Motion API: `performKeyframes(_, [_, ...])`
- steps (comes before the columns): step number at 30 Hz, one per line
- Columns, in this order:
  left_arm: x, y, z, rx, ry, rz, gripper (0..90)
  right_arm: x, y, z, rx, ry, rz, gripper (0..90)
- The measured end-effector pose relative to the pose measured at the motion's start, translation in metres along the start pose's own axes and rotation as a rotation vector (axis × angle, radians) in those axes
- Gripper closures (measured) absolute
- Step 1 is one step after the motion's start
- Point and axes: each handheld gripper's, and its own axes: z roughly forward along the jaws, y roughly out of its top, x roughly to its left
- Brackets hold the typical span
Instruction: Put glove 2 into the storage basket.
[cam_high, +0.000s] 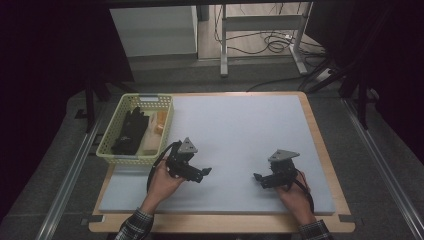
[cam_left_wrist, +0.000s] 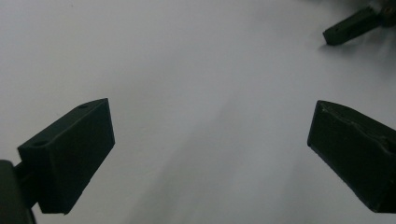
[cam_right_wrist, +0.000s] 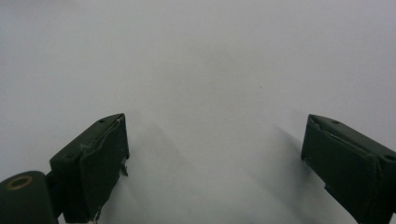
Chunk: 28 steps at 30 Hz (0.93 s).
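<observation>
Far left, a pale green basket (cam_high: 109, 132) sits at the mat's (cam_high: 240, 125) left edge, holding a black glove-like item (cam_high: 131, 131) and some tan blocks (cam_high: 159, 124). The light is dim, so what they are is a guess. Nothing has been lifted out.

Left gripper (cam_high: 205, 171) rests low on the mat just right of the basket, jaws spread wide with nothing between them; in its own view (cam_left_wrist: 210, 140) there is bare mat between the jaws, and the other tool's tip sits top right. It points toward mid-table, away from the basket.

Right gripper (cam_high: 257, 177) is well apart from the basket, low over the mat, jaws spread wide and holding nothing, its own view (cam_right_wrist: 215, 149) showing bare mat.

Risks, as judged:
- The left tool must turn back toward the basket, so its cable or jaw could catch the rim and drag or tip the light basket.
- A soft black item in poor light makes a missed or partial grab likely.
- The two tools face each other and could collide if both go for the middle.
</observation>
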Motion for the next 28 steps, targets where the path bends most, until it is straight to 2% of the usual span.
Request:
performKeyframes(4, [-0.002,-0.01,0.006,0.007,-0.013,-0.007,0.9,0.0,0.0,0.0,0.0,0.0,0.0,7.3])
performKeyframes(8, [-0.003,-0.021,0.011,0.021,-0.001,0.001,0.9,0.0,0.0,0.0,0.0,0.0,0.0,7.3])
performKeyframes(12, [-0.003,-0.03,0.014,0.034,0.0,-0.013,0.9,0.0,0.0,0.0,0.0,-0.001,0.0,7.3])
performKeyframes(15, [-0.002,-0.039,0.019,0.054,-0.003,-0.024,0.9,0.0,0.0,0.0,0.0,-0.001,-0.001,7.3])
performKeyframes(16, [-0.001,-0.044,0.023,0.077,-0.009,-0.034,0.8,0.0,0.0,0.0,0.0,-0.001,-0.001,7.3])
performKeyframes(18, [-0.002,-0.047,0.026,0.09,-0.008,-0.035,0.7,0.0,0.0,0.0,0.0,-0.001,-0.001,7.3])
performKeyframes(19, [-0.003,-0.049,0.027,0.08,0.0,-0.02,0.0,0.0,0.0,0.0,0.0,-0.001,-0.001,7.3])
performKeyframes(28, [-0.004,-0.049,0.027,0.08,0.001,-0.024,0.0,0.0,0.0,0.0,0.0,0.0,0.001,7.3])
